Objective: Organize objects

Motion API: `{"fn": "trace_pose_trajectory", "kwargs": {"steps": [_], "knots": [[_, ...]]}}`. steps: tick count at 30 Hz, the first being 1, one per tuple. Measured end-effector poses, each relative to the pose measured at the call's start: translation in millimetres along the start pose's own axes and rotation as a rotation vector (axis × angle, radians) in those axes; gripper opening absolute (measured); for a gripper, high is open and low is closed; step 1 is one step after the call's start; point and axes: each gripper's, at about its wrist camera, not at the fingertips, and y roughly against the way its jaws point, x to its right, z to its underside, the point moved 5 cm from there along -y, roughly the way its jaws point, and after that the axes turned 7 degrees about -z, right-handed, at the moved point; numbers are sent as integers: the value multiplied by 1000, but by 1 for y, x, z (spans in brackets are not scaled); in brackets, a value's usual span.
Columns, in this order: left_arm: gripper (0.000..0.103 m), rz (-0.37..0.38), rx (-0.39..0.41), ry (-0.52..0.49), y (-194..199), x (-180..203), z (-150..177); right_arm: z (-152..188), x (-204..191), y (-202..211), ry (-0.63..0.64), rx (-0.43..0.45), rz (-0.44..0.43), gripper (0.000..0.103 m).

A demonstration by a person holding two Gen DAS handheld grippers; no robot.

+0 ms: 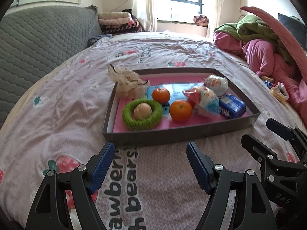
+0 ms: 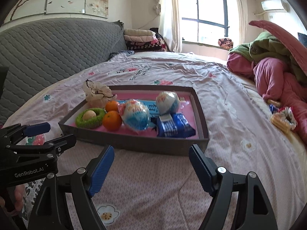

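Observation:
A shallow dark tray (image 1: 172, 134) with a pink lining lies on the bed in front of both grippers. In it are two oranges (image 1: 161, 95) (image 1: 180, 111), a green ring (image 1: 128, 113) with a pale ball (image 1: 142, 111) inside, two wrapped snack bags (image 1: 205, 101) (image 1: 217, 85), a blue packet (image 1: 232, 106) and a cream scrunchie (image 1: 128, 84) draped over the far left corner. My left gripper (image 1: 150, 147) is open just short of the tray's near wall, with nothing between its fingers. My right gripper (image 2: 151, 149) is open too, empty, at the tray's (image 2: 134, 143) near right corner.
Pink and green bedding (image 1: 268, 57) is heaped at the right, with a floral scrunchie and snack packets (image 2: 284, 120) on the bed beside it. A grey quilted headboard (image 1: 38, 38) runs along the left. Folded blankets (image 1: 119, 22) sit by the window.

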Motion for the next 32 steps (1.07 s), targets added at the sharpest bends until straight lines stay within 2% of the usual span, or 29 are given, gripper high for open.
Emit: {"fn": "trace_pose_trajectory", "kwargs": {"steps": [11,32], "knots": [[78,-11,-37,12,-16,0,17,13,-4,-3,1,-17,10,79],[78,11,-20,9,-18,5,20,14,-6,-4,18,-9,16,79]]}}
